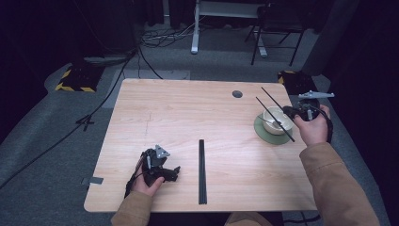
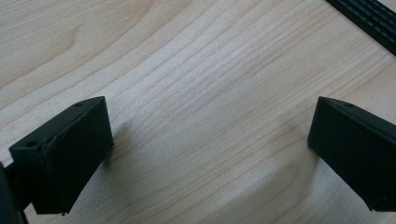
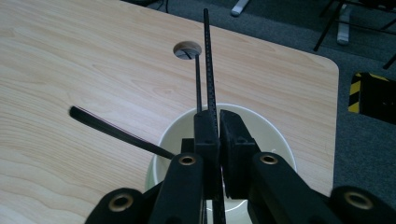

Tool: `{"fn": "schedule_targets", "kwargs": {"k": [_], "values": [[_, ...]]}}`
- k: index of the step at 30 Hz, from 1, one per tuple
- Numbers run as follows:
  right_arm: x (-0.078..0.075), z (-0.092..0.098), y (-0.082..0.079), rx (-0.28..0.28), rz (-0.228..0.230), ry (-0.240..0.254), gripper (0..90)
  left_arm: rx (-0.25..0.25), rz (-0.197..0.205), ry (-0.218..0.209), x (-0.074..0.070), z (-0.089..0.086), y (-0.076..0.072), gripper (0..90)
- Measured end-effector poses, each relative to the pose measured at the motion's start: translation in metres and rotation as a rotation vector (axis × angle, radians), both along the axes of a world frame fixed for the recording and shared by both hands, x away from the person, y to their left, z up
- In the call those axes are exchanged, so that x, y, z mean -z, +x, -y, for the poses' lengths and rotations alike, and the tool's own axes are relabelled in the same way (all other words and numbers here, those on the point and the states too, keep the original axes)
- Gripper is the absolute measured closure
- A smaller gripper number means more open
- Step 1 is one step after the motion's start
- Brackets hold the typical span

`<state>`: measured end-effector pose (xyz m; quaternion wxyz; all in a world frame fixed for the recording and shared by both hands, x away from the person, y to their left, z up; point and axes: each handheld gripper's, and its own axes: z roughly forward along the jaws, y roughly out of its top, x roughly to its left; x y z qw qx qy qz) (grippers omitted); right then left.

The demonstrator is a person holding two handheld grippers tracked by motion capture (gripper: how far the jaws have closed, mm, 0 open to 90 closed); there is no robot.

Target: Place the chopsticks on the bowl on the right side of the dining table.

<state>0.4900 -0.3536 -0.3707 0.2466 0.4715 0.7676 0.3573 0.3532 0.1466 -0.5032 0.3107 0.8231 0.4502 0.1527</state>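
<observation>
A white bowl (image 1: pixel 269 126) (image 3: pixel 273 135) stands on a green saucer (image 1: pixel 263 134) at the table's right side. My right gripper (image 1: pixel 289 113) (image 3: pixel 218 126) hovers over the bowl, shut on a thin black chopstick (image 1: pixel 270 96) (image 3: pixel 208 60) that points away past the rim. A second black stick (image 1: pixel 275 120) (image 3: pixel 116 133) leans across the bowl and juts out to one side. My left gripper (image 1: pixel 175 172) (image 2: pixel 210 154) rests on the wood near the front edge, jaws wide apart with nothing between them.
A black bundle of chopsticks (image 1: pixel 202 172) (image 2: pixel 369 16) lies lengthwise at the front middle, just right of the left gripper. A round cable hole (image 1: pixel 237 93) (image 3: pixel 187 49) sits beyond the bowl. Chair and desk legs stand on the floor behind the table.
</observation>
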Motion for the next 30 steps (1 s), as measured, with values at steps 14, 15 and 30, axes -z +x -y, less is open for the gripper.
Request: {"fn": "schedule_targets", "kwargs": {"k": [14,15,30], "values": [[0.035,0.007,0.014,0.0,-0.063,-0.02,86.6,-0.001,0.0,0.0,0.0,0.0,0.0,0.3],[0.037,0.006,0.015,0.0,-0.064,-0.015,86.6,-0.001,-0.001,0.0,0.0,0.0,0.0,0.3],[0.051,0.009,0.019,-0.01,-0.096,0.002,85.7,0.001,0.002,0.003,0.0,0.0,0.0,0.3]]}}
